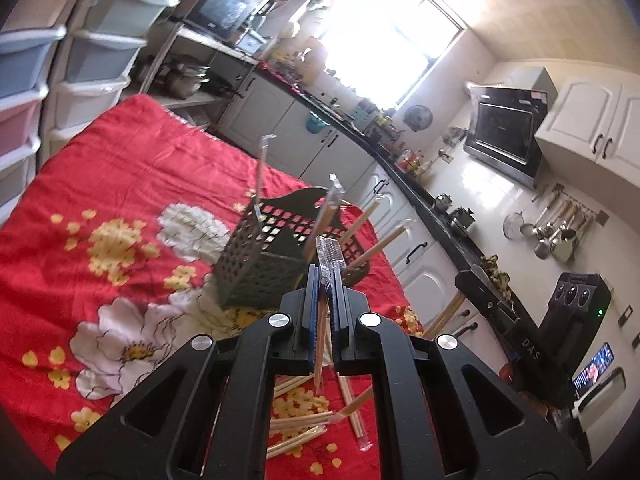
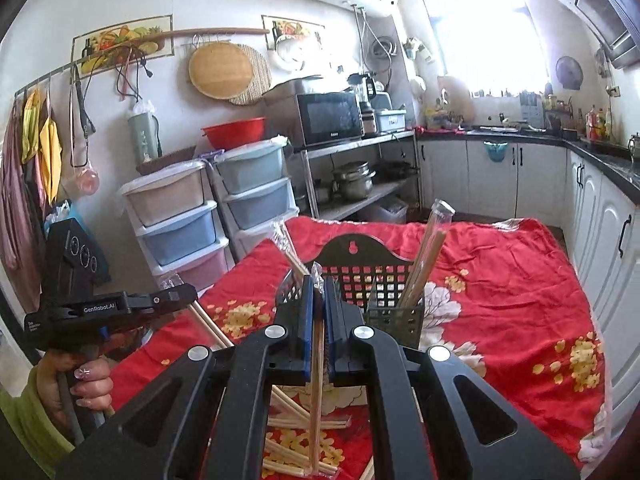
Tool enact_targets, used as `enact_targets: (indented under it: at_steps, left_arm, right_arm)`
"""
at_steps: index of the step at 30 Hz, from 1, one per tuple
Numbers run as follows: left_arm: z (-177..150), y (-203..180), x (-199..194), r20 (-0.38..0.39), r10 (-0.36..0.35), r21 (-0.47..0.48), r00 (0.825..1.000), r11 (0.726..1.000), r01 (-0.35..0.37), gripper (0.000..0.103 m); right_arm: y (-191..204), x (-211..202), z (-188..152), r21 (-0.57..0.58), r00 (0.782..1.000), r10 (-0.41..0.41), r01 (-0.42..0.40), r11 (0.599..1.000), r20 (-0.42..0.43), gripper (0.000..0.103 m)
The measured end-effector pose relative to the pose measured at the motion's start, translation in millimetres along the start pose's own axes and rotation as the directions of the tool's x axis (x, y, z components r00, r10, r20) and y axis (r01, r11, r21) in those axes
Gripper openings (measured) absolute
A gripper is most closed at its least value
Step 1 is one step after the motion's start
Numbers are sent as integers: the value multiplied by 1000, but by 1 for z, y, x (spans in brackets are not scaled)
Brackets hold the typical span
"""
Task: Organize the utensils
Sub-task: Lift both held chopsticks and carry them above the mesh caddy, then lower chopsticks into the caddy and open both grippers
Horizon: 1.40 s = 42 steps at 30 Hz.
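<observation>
A dark perforated utensil holder (image 1: 264, 264) stands on the red floral cloth (image 1: 120, 184), with several wrapped chopstick pairs (image 1: 362, 222) leaning in it. My left gripper (image 1: 327, 268) is shut on a plastic-wrapped chopstick pair (image 1: 320, 344), held just before the holder. In the right wrist view the holder (image 2: 394, 312) stands ahead with wrapped chopsticks (image 2: 426, 258) in it. My right gripper (image 2: 319, 292) is shut on another wrapped chopstick pair (image 2: 316, 384). Loose wrapped pairs (image 2: 296, 456) lie on the cloth beneath. The left gripper body (image 2: 108, 308) shows at the left.
Stacked plastic drawers (image 2: 180, 224) stand behind the table at the left. A shelf with a microwave (image 2: 328, 118) and pots stands beyond. White cabinets and a black counter (image 2: 600, 160) run along the right. A loose pile of chopsticks (image 1: 304, 428) lies near the table's front.
</observation>
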<state>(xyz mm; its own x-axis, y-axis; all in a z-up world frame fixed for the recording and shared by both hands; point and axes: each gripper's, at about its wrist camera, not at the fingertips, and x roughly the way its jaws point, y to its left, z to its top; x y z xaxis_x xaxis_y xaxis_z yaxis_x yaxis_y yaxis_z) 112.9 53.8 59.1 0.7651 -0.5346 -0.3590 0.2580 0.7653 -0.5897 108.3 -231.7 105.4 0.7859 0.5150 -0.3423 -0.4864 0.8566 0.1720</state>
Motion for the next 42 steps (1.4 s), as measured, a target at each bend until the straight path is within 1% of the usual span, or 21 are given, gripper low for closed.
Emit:
enact_targets:
  at_steps: [10, 18, 31, 42]
  left_arm:
    - [15, -22, 0, 36, -11, 81, 999, 997, 8, 2]
    - [33, -27, -11, 88, -12, 91, 996, 996, 4, 2]
    - [65, -25, -32, 195, 31, 104, 980, 993, -52, 2]
    - [80, -27, -41, 254, 61, 112, 965, 989, -92, 2]
  right_arm:
    - [-8, -13, 10, 18, 998, -15, 14, 1000, 54, 5]
    - [-9, -17, 22, 18, 996, -14, 12, 1000, 91, 5]
    - [-3, -11, 51, 3, 989, -9, 9, 1000, 144, 5]
    - [8, -7, 82, -39, 979, -7, 16, 999, 205, 5]
